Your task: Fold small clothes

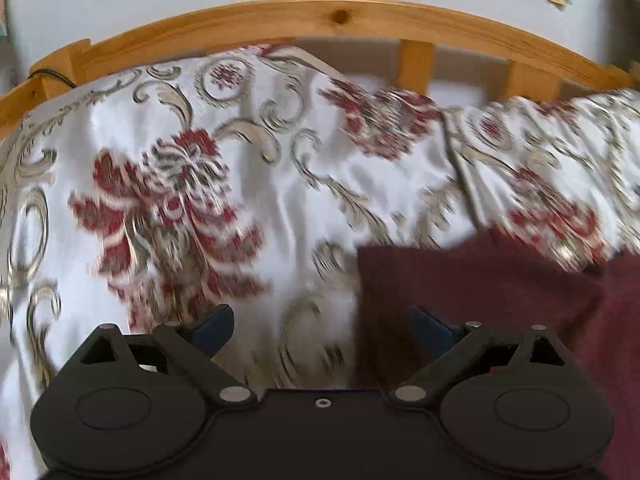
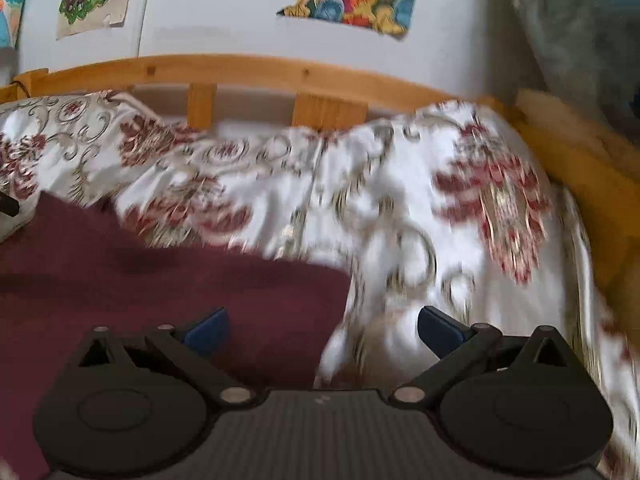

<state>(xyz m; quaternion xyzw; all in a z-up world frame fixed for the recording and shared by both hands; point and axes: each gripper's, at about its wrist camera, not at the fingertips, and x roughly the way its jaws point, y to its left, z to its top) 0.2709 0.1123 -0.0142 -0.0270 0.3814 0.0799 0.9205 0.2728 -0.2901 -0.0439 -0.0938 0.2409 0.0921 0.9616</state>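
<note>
Left wrist view: the left gripper [image 1: 322,326] hovers with jaws wide apart and nothing between them; the maroon garment [image 1: 480,292] lies beyond the right-hand jaw on the floral bedspread [image 1: 224,200]. Right wrist view: the right gripper [image 2: 323,328] has jaws spread and empty, the maroon garment [image 2: 168,280] under its left-hand jaw, the bedspread [image 2: 420,216] under the other
</note>
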